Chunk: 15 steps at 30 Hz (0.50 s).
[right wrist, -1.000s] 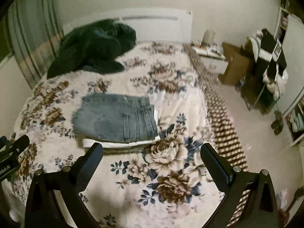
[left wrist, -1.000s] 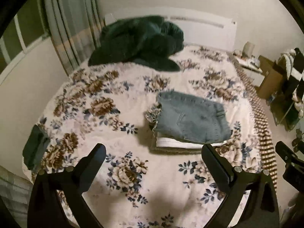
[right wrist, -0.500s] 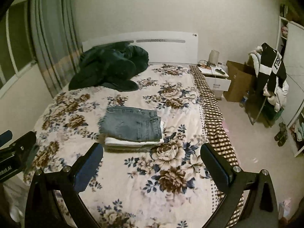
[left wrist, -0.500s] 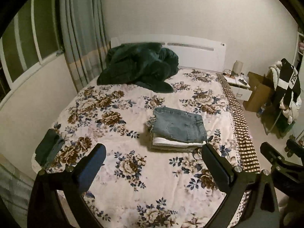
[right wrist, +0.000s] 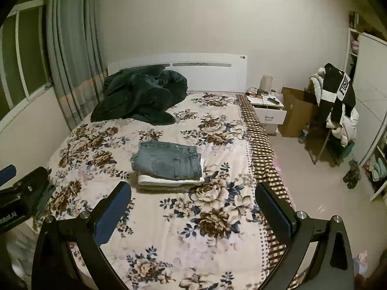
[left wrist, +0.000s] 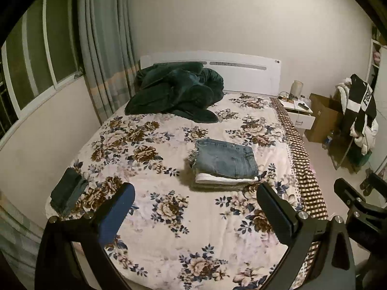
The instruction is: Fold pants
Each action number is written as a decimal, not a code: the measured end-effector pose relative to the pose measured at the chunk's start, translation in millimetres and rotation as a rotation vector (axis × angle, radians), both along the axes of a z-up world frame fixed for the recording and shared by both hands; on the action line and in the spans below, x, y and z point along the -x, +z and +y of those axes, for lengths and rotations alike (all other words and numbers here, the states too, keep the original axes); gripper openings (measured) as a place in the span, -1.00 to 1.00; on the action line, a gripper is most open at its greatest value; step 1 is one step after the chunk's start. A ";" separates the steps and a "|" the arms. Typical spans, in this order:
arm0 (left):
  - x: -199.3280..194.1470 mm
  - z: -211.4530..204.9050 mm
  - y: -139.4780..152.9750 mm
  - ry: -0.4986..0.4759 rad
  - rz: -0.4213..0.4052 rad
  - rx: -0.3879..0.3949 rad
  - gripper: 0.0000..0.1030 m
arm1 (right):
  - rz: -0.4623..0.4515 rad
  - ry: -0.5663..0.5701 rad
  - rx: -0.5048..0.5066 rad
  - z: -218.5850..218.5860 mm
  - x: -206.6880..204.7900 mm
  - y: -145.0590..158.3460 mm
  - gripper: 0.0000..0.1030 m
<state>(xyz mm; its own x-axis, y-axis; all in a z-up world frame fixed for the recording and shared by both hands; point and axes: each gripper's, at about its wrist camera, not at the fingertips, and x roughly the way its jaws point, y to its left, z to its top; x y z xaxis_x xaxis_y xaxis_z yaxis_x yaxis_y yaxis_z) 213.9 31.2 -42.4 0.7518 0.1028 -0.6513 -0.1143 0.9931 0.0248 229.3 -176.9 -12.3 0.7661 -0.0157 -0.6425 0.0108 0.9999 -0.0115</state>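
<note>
Folded blue jeans [left wrist: 226,158] lie on top of a small stack of folded clothes, with a white garment [left wrist: 217,178] under them, in the middle of the floral bed [left wrist: 169,207]. The stack also shows in the right wrist view [right wrist: 169,160]. My left gripper [left wrist: 195,207] is open and empty, held back above the foot of the bed, well short of the stack. My right gripper [right wrist: 193,207] is open and empty, likewise back from the stack. The right gripper's body shows at the left view's right edge [left wrist: 358,205].
A dark green duvet [left wrist: 176,91] is heaped by the white headboard [left wrist: 241,72]. A small dark folded cloth [left wrist: 67,191] lies at the bed's left corner. A nightstand [right wrist: 268,108], a cardboard box [right wrist: 297,111] and a chair with clothes [right wrist: 338,104] stand to the right. Curtains [left wrist: 104,48] hang on the left.
Both grippers have pulled back and up from the bed, so the folded stack looks smaller and farther away. Both stay open and the stack has not moved.
</note>
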 end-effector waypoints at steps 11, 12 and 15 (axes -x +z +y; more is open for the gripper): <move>20.1 -1.4 12.8 -0.007 -0.043 -0.023 1.00 | -0.026 -0.001 -0.006 10.2 8.8 13.9 1.00; 21.4 -1.4 13.1 -0.006 -0.044 -0.024 1.00 | -0.025 0.001 -0.005 11.2 9.6 15.4 1.00; 21.2 -1.0 13.3 -0.005 -0.044 -0.024 1.00 | -0.025 0.009 -0.009 14.1 12.6 20.0 1.00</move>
